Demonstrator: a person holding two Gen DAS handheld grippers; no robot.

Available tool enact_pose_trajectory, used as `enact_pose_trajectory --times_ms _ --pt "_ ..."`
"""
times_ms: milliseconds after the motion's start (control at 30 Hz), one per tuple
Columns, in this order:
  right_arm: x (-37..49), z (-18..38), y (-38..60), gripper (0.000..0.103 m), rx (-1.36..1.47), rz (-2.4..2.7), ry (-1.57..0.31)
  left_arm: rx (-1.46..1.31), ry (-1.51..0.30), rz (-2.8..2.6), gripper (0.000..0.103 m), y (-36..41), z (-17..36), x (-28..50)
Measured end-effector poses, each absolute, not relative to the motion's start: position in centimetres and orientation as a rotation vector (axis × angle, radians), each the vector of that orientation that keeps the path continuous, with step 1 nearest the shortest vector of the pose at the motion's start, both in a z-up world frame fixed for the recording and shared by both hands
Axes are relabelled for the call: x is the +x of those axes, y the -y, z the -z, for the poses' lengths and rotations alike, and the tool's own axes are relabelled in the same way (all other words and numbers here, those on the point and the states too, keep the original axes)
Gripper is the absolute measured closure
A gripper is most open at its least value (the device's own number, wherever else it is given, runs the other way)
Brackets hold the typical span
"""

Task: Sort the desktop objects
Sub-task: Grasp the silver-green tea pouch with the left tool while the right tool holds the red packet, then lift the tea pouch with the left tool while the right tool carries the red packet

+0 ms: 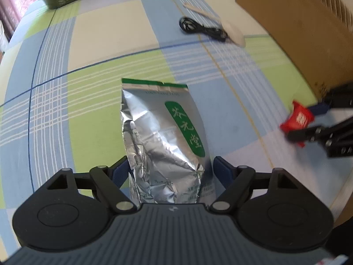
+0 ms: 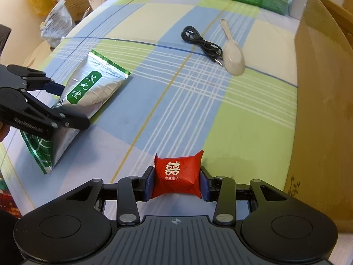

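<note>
At lower centre, right gripper (image 2: 176, 182) clamps red candy packet (image 2: 176, 176); left gripper (image 1: 171, 170) jaws spread wide, straddling silver tea pouch (image 1: 163, 137), pads off it

The silver foil pouch (image 2: 94, 88) carries a green oval label with three pale Chinese characters running down it, reading about as 苓元堂, though the first is uncertain. Under its green top band, at the pouch's 12 o'clock end, stands a small line of Latin capitals, roughly "LING YUAN TANG". The fine print at its lower end is too small to read. The red packet (image 2: 176, 176) shows a cream double-happiness sign 囍 and, at 6 o'clock beneath it, 枣生贵子. The cardboard box (image 2: 320, 110) bears dark digits at its lower corner, seemingly "36".
</note>
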State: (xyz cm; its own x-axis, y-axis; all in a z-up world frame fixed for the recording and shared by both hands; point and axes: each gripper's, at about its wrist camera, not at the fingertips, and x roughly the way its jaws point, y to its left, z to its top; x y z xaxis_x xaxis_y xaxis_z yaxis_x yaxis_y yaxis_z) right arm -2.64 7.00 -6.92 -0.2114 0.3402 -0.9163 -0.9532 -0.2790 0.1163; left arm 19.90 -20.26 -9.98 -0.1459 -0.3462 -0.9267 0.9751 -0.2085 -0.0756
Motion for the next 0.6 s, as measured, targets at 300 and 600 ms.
enact_pose_trajectory --times_ms 300,600 --pt "-3.0 7.0 -7.3 0.064 -1.018 -1.671 -0.903 1.05 -0.861 1.601 0.051 19.3 9.7 19.1" --pt "-2.9 6.0 -6.5 0.064 -1.004 -1.655 -0.893 1.092 -0.836 1.616 0.055 18.2 8.6 18.1"
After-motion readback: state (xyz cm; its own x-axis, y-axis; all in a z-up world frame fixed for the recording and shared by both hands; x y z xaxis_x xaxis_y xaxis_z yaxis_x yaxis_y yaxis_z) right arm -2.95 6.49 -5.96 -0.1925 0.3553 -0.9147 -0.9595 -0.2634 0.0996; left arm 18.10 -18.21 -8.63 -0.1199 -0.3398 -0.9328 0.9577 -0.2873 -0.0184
